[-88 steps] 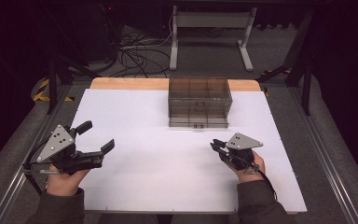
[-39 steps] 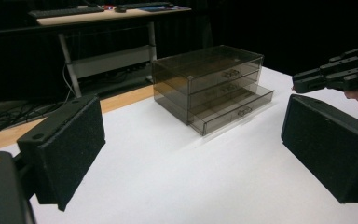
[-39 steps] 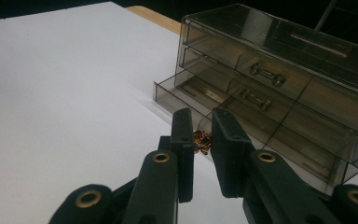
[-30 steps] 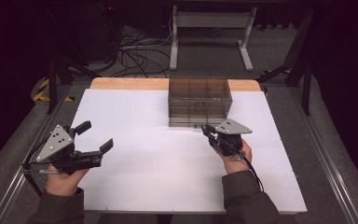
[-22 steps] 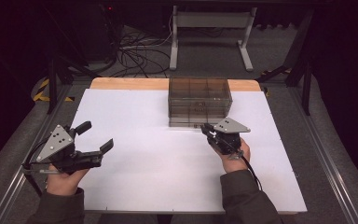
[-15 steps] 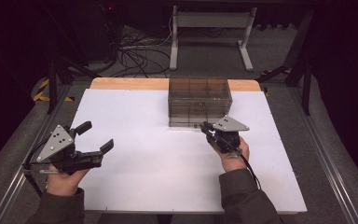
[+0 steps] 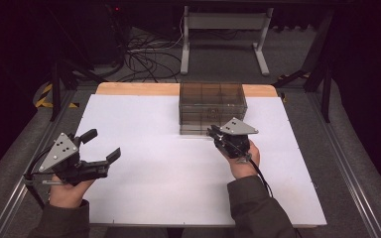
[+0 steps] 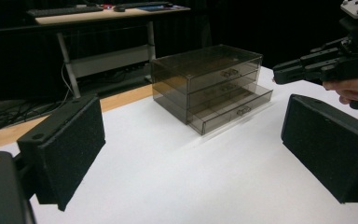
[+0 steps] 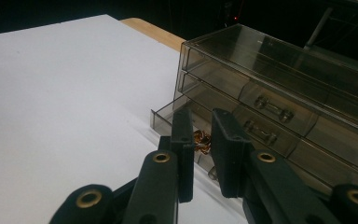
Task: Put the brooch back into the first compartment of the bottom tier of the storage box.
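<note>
A smoky clear three-drawer box (image 7: pixel 212 101) stands at the back middle of the white table top (image 7: pixel 168 168). Its bottom drawer (image 8: pixel 235 108) is pulled out a little. A small gold thing (image 9: pixel 202 140) lies in that open drawer (image 9: pixel 165 114). My right gripper (image 7: pixel 213 132) hangs just in front of the drawer, its jaws almost together with nothing between the pads (image 9: pixel 200 126). From the left gripper view its black tip (image 8: pixel 286 72) points toward the box (image 8: pixel 209 84). My left gripper (image 7: pixel 102 144) rests at the table's left edge, its pads wide apart and holding nothing (image 8: pixel 193 154).
A strip of bare wood (image 7: pixel 139 89) runs along the table's far edge. Behind the table, a metal stand (image 7: pixel 223 29) and loose cables (image 7: pixel 149 57) sit on the floor. Metal rails (image 7: pixel 347 173) run along both sides of the table.
My right gripper has come from the right of the table, left and away, up to the box's bottom drawer; over the last second it barely shifts. The left gripper has kept still.
</note>
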`<control>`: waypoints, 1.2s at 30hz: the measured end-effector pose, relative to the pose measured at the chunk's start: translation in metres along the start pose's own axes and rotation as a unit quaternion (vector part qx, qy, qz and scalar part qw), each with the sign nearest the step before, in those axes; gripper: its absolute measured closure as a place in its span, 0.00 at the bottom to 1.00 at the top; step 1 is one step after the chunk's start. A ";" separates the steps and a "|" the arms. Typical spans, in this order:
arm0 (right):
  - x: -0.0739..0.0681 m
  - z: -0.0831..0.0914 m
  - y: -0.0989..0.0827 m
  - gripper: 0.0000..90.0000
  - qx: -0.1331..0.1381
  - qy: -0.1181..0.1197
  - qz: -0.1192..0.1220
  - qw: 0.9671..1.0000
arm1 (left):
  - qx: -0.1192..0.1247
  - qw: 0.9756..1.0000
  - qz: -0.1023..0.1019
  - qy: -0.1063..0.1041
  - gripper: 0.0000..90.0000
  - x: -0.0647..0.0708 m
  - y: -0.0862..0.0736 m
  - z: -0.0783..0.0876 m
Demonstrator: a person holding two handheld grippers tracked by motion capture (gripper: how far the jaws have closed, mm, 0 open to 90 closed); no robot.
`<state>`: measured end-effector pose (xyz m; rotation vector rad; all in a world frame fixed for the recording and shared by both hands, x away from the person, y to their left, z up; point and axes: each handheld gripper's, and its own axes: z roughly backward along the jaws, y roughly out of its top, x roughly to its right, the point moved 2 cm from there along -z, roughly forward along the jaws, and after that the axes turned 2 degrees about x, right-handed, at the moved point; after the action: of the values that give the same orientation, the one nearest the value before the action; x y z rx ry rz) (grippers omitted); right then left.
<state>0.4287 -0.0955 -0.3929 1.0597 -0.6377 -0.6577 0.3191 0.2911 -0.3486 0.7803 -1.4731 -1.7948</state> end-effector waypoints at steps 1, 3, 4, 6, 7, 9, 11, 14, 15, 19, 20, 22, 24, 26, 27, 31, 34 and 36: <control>0.000 -0.001 0.000 0.89 -0.001 0.000 -0.001 1.000 | 0.001 1.000 0.000 0.000 0.08 0.000 0.000 0.000; 0.000 -0.002 0.000 0.89 -0.001 0.000 -0.001 1.000 | 0.002 1.000 0.001 0.000 0.08 0.000 0.000 0.000; 0.000 -0.003 0.000 0.89 -0.002 0.000 -0.001 1.000 | 0.002 1.000 0.002 0.000 0.08 0.000 0.000 0.000; 0.000 -0.004 0.000 0.89 -0.003 0.000 -0.003 1.000 | 0.002 1.000 0.001 0.000 0.08 0.000 0.000 0.000; 0.000 -0.005 0.000 0.89 -0.004 -0.001 -0.002 1.000 | 0.001 1.000 0.001 0.000 0.08 0.000 0.000 0.000; 0.000 -0.008 0.000 0.89 -0.006 -0.002 0.000 1.000 | 0.000 1.000 0.000 0.000 0.08 0.000 0.000 0.000; 0.001 -0.010 0.000 0.89 -0.008 -0.005 0.000 1.000 | -0.001 1.000 0.001 0.000 0.08 0.000 -0.001 0.000; 0.002 -0.013 0.000 0.89 -0.011 -0.008 0.002 1.000 | -0.001 1.000 0.001 0.001 0.08 -0.001 -0.001 0.000; 0.002 -0.015 0.000 0.89 -0.010 -0.009 0.001 1.000 | -0.001 1.000 0.002 0.002 0.08 -0.001 -0.001 0.000; 0.002 -0.020 0.003 0.89 -0.013 -0.007 0.003 1.000 | 0.000 1.000 0.002 0.002 0.08 -0.002 -0.001 0.000; 0.001 -0.021 0.004 0.89 -0.014 -0.006 0.004 1.000 | 0.000 1.000 0.002 0.002 0.08 -0.001 -0.001 0.000; 0.001 -0.024 0.007 0.89 -0.013 -0.005 0.006 1.000 | -0.003 1.000 0.003 0.002 0.08 -0.001 -0.002 -0.001; 0.001 -0.027 0.009 0.89 -0.015 -0.005 0.008 1.000 | -0.002 1.000 0.004 0.001 0.08 -0.001 -0.002 -0.001; 0.001 -0.031 0.011 0.89 -0.015 -0.004 0.007 1.000 | -0.002 1.000 0.004 0.001 0.08 -0.001 -0.002 -0.001; 0.001 -0.033 0.011 0.89 -0.016 -0.004 0.007 1.000 | -0.002 1.000 0.004 0.002 0.08 -0.001 -0.002 -0.001; 0.001 -0.040 0.013 0.89 -0.016 0.000 0.005 1.000 | -0.001 1.000 0.004 0.003 0.08 -0.002 -0.002 0.000; 0.000 -0.047 0.014 0.89 -0.023 0.001 0.011 1.000 | -0.002 1.000 0.006 0.003 0.08 -0.002 -0.003 -0.001; 0.001 -0.053 0.014 0.89 -0.026 0.002 0.011 1.000 | -0.005 1.000 0.006 0.002 0.08 -0.002 -0.004 -0.002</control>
<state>0.4708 -0.0617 -0.3986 1.0041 -0.6251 -0.6507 0.3212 0.2923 -0.3527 0.7680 -1.4634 -1.7885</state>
